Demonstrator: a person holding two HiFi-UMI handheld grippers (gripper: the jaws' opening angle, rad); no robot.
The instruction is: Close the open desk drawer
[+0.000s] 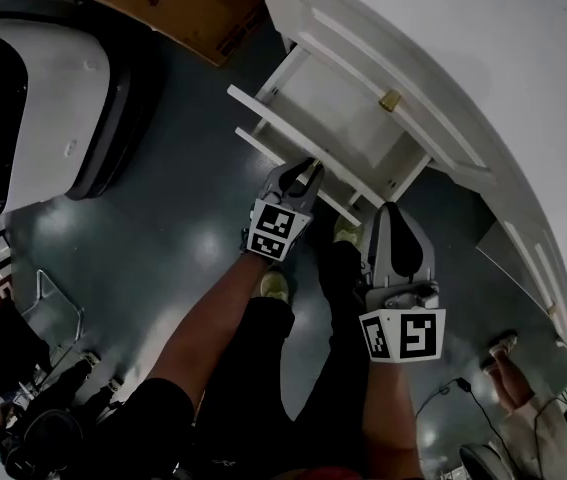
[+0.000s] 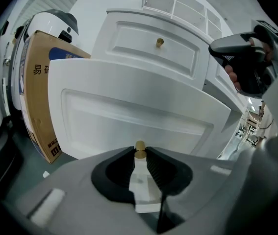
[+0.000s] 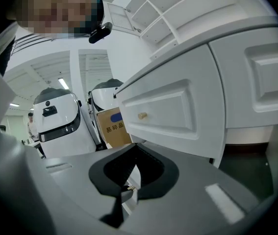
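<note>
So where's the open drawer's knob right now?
In the left gripper view, the knob sits low at centre, pinched between the jaws of the left gripper, on the front panel of the open drawer.

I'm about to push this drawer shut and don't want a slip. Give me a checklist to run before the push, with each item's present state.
1. Left gripper on the drawer knob: ok, its jaws are shut on it.
2. Drawer out of the desk and ready to push: ok, it stands open.
3. Nothing sticking up inside the drawer: ok, it looks bare in the head view.
4. Right gripper out of the way: ok, its jaws are together on nothing, off to the drawer's right.
5. Runners straight: cannot tell, they are hidden.
</note>
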